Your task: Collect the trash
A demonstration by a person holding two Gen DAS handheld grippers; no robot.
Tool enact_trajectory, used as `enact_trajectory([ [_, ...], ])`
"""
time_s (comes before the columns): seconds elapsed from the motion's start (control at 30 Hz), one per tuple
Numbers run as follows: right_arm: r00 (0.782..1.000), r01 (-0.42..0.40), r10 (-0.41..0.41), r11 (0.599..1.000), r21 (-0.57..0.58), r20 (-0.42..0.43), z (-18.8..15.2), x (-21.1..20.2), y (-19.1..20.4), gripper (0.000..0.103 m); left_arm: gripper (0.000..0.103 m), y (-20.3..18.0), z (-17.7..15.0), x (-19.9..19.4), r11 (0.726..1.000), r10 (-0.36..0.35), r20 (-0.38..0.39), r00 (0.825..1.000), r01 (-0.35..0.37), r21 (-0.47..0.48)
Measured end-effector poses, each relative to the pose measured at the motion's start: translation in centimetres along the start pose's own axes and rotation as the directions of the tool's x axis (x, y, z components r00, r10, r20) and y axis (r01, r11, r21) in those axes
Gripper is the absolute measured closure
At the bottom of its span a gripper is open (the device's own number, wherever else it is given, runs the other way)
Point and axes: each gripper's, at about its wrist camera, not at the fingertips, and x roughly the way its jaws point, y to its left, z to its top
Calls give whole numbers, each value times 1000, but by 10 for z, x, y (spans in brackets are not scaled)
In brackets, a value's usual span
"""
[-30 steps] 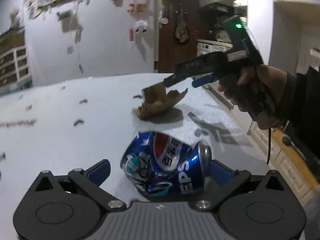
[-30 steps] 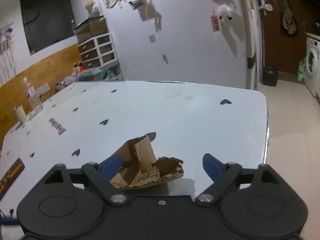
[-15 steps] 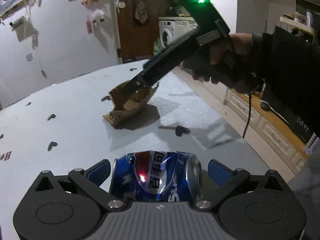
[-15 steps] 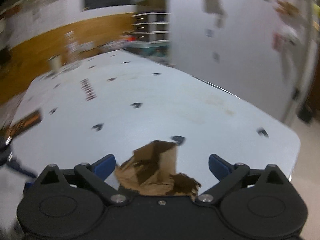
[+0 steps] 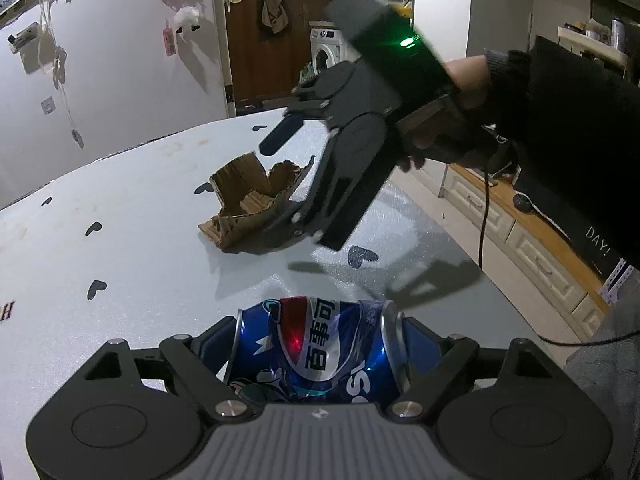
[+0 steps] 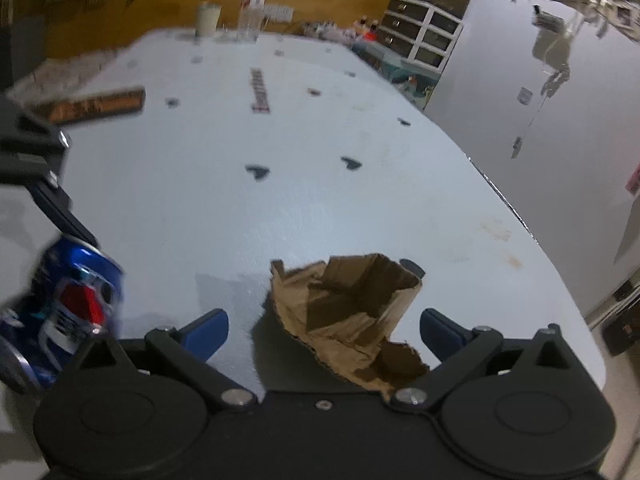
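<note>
The pale table point(image 6: 304, 200), dotted with small dark hearts, fills most of what I see; its rounded edge curves off on my right, with bare floor point(image 6: 616, 364) beyond it and a white wall point(image 5: 120, 64) hung with notes past the far end. Ahead the tabletop runs open toward a bottle point(image 6: 251, 8) and a cup point(image 6: 207, 19) near the far edge, with a brown strip point(image 6: 96, 105) lying flat off to the left.

My left gripper point(image 5: 320, 348) has its blue pads pressed against both ends of the crushed blue Pepsi can point(image 5: 316, 352), which lies sideways between them, close in to the gripper body.

My right gripper point(image 6: 324, 326) is spread wide, one pad on each side of the torn cardboard piece point(image 6: 352, 312) and neither touching it. The cardboard sits on the table, near the rounded edge, its folded wall standing up between my fingers. The can and the cardboard are near each other, apart.
</note>
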Motion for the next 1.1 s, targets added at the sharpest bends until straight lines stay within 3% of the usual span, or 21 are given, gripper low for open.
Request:
enact_trajectory([
  [0.13,1000,21,-20,999,50,-15,1,14,-7,0,14,-1,3,3,1000,2,-20,1000,-2,-2],
  [0.23,1000,-12,13,993,115,-7,-1,21,-12,2,5,-2,4,5,1000,2,-29,1000,-3,-15],
  [0.33,1000,-8,6,989,145,14,-5,25,-11,16,5,-5,4,5,1000,6,-36,999,-7,-16],
  [0.5,998,30,-43,976,216,52,-11,22,-9,24,16,-10,2,4,999,26,-45,999,-27,-18],
  [0.8,993,75,-102,941,329,66,-29,-3,-6,31,17,-7,-5,-11,994,79,-3,997,-79,-78],
  [0.83,991,86,-114,937,338,64,-31,-7,-5,33,17,-6,-5,-14,992,88,5,996,-87,-88],
  [0.87,991,91,-121,932,351,64,-33,-11,-5,43,17,-6,-6,-15,991,97,12,995,-96,-98],
  [1.1,981,122,-174,892,435,82,-48,-46,2,43,17,-10,-5,-24,976,162,50,986,-152,-157],
])
